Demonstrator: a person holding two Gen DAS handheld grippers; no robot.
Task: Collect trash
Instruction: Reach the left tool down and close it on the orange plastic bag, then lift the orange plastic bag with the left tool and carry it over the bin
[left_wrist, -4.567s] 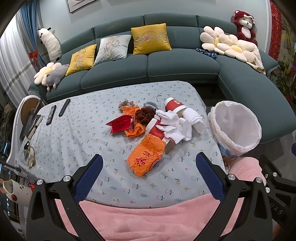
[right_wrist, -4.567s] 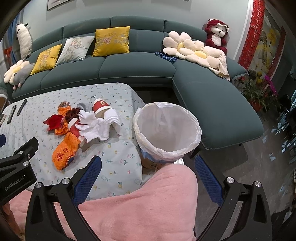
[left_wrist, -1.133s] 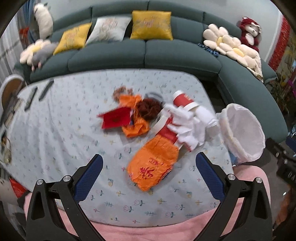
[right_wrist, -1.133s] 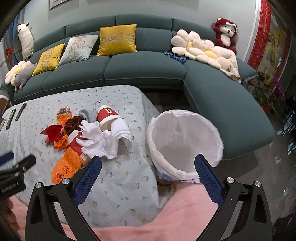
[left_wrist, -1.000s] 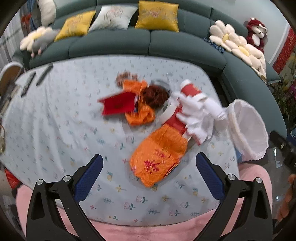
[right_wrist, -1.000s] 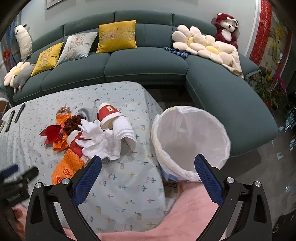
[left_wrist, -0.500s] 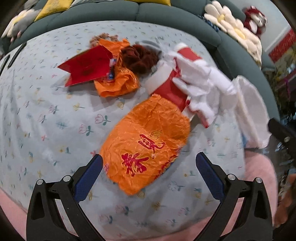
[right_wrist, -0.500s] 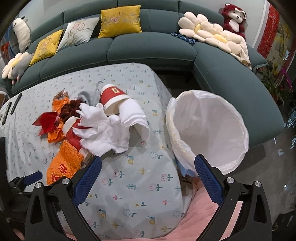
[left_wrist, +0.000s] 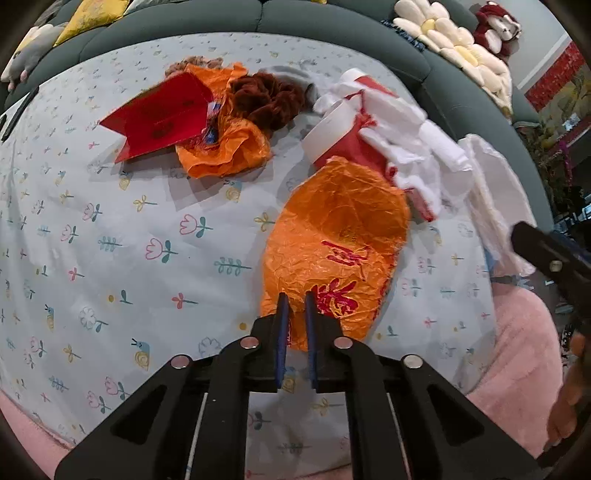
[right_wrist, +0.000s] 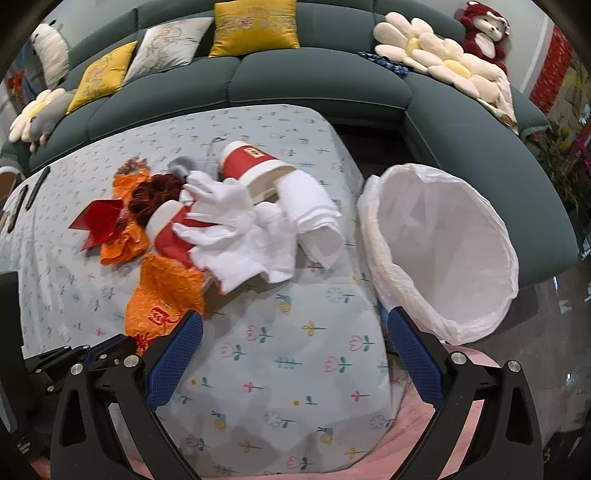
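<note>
1. The table (right_wrist: 303, 354), under a pale flowered cloth, fills the lower and middle part of both views; all the litter lies in one heap at its centre.
2. The bin (right_wrist: 443, 251), lined with a white bag, sits at the right of the right wrist view, just beside the table's edge, mouth tipped toward the heap.
3. The large orange foil bag (left_wrist: 336, 243) lies at the centre of the left wrist view, its upper end touching a red paper cup (left_wrist: 343, 144). It looks thin, crinkly and very light, so it should crush easily and may slide on the cloth; a pinch on its near edge looks the right hold.
4. White tissues (right_wrist: 240, 236) drape over the cups at frame centre: soft, limp, likely to trail.
5. A red card (left_wrist: 162, 118) and a smaller orange wrapper (left_wrist: 225, 147) lie upper left of centre.
6. The left gripper (left_wrist: 294, 295) has its blue fingers drawn nearly together on the foil bag's near edge, apparently pinching it.
7. The right gripper (right_wrist: 295, 325) is spread wide and holds nothing, low in its frame.
</note>
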